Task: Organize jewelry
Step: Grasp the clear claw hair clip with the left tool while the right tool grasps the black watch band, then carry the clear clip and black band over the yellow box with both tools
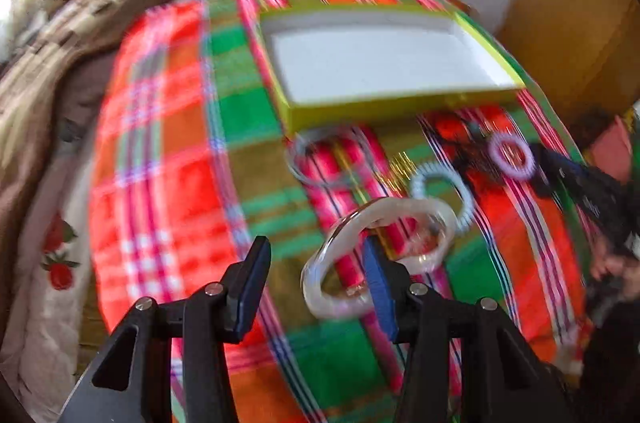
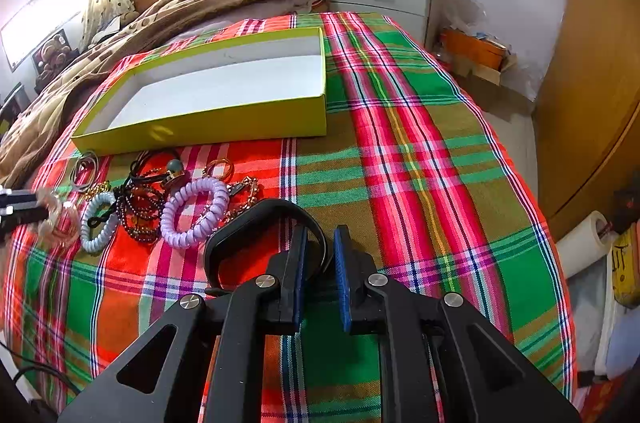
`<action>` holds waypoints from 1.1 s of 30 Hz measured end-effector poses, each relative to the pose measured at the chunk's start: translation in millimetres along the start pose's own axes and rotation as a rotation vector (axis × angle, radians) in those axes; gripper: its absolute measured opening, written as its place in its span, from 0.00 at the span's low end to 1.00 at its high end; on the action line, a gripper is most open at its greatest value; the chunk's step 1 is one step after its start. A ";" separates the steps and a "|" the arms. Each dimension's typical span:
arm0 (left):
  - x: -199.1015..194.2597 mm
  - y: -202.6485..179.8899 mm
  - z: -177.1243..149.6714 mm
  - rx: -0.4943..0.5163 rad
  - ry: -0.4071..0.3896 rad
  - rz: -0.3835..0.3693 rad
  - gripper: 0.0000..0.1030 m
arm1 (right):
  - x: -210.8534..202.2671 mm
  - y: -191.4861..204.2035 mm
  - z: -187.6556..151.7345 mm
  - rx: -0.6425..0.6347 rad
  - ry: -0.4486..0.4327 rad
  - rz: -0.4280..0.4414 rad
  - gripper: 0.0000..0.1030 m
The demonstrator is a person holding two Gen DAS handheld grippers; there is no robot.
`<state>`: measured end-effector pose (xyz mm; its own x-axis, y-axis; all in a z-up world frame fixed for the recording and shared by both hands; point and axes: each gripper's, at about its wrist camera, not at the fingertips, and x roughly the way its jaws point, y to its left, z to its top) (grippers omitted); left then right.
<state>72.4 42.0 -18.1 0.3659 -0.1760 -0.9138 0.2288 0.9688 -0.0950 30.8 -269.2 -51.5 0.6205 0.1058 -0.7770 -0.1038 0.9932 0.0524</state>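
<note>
my right gripper (image 2: 320, 263) pinches the black plastic bangle (image 2: 256, 223) narrowly at its rim; could twist free. left gripper (image 1: 316, 279) wide, clear glassy bangle (image 1: 376, 255) merely hooked on one finger; may slide off.

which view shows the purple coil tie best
The right wrist view: the purple coil tie lies sharp and whole on the plaid cloth. In the left wrist view it is small, blurred and far off.

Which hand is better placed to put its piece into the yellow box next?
Left. The left gripper, open, carries the clear bangle hooked on one finger, with the yellow box straight ahead. The right gripper has its black bracelet down on the cloth.
</note>
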 end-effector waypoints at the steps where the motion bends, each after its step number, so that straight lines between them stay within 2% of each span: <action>1: 2.4 -3.1 -0.9 0.027 0.013 -0.011 0.47 | 0.4 -0.5 0.2 0.003 0.000 0.001 0.14; 6: 9.5 -17.4 4.9 0.131 0.005 0.040 0.47 | 1.2 1.1 1.4 0.002 0.004 -0.008 0.14; 8: 13.2 -22.8 4.5 0.151 0.008 0.022 0.47 | 1.0 1.5 0.9 -0.002 0.004 -0.008 0.14; 10: 14.7 -25.0 3.5 0.146 0.008 0.008 0.47 | 0.8 1.6 0.1 0.001 0.001 -0.005 0.14; 12: 15.9 -23.1 1.4 0.126 0.004 -0.004 0.42 | 0.5 1.9 -0.9 0.007 -0.004 -0.004 0.13; 19: 13.9 -22.2 -4.7 0.076 -0.035 -0.035 0.20 | -4.1 1.2 -2.2 0.010 -0.016 0.001 0.10; 23: 10.7 -23.3 -6.6 0.059 -0.056 -0.023 0.15 | -6.0 -1.6 -2.0 0.021 -0.016 0.009 0.09; 33: -4.1 -15.7 -1.5 0.017 -0.104 -0.036 0.15 | -24.2 -4.1 7.0 0.033 -0.067 0.025 0.09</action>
<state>65.9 27.8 -13.4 0.4488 -0.2287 -0.8639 0.2587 0.9586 -0.1194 21.6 -275.5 -28.4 0.6688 0.1324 -0.7315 -0.0950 0.9912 0.0926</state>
